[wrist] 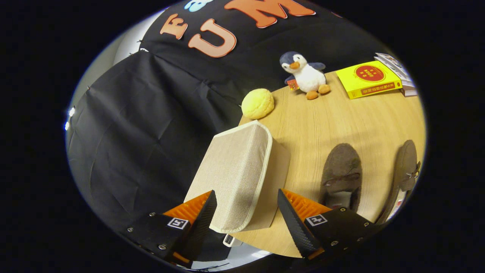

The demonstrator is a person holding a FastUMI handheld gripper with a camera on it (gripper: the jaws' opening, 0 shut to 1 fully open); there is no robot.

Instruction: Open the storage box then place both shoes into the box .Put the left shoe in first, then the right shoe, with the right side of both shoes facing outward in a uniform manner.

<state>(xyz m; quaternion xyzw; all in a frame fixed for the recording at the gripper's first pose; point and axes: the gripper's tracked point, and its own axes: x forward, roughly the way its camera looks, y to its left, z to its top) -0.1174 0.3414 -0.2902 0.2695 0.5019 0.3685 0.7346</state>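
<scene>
A light wood-grain table (322, 125) carries several items grouped along its far side. A round, bumpy yellow bun-like object (258, 103) sits near the table's far corner, close to the edge. At about two o'clock from the bun stands a small plush penguin (306, 74) with a dark blue head and wings, white belly, orange beak and orange feet, upright and facing forward, with a small red tag at its side. At about three o'clock from the penguin lies a yellow book (368, 79) with a red circle on its cover, lying flat. Just beyond the book rests a small stack of other books (398, 70), partly seen. Black cloth (144, 113) hangs behind the table.
</scene>
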